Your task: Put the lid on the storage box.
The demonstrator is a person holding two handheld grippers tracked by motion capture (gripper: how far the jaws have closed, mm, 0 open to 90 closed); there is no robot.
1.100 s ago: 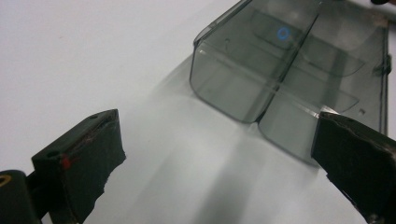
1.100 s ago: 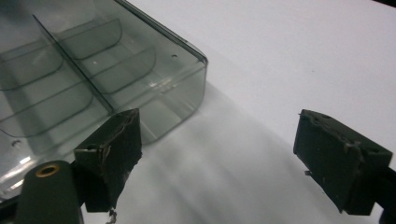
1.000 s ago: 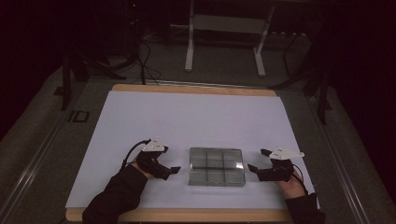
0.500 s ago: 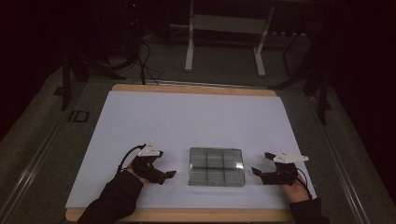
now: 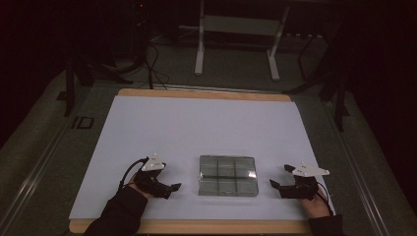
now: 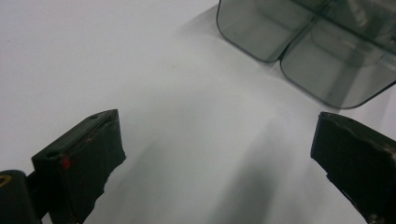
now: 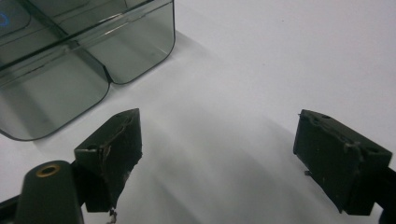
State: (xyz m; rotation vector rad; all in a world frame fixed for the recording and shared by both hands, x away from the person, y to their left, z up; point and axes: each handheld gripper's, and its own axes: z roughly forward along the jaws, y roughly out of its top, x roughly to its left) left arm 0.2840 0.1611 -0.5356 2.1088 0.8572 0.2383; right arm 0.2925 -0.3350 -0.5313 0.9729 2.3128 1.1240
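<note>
Between the left tool [image 5: 167, 187] and right tool [image 5: 278, 183], both gaping wide and gripping nothing, an empty-looking compartment tray [image 5: 228, 175] is sitting untouched on the tabletop [image 5: 196, 128], so seemingly everything remains.

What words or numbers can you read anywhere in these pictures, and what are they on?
None can be read.
The clear box with compartments carries no label; a small blue curved mark at its corner in the right gripper view is cut off and cannot be read.
The left gripper and right gripper, both open, carry no writing.
The white table cover is blank.
</note>
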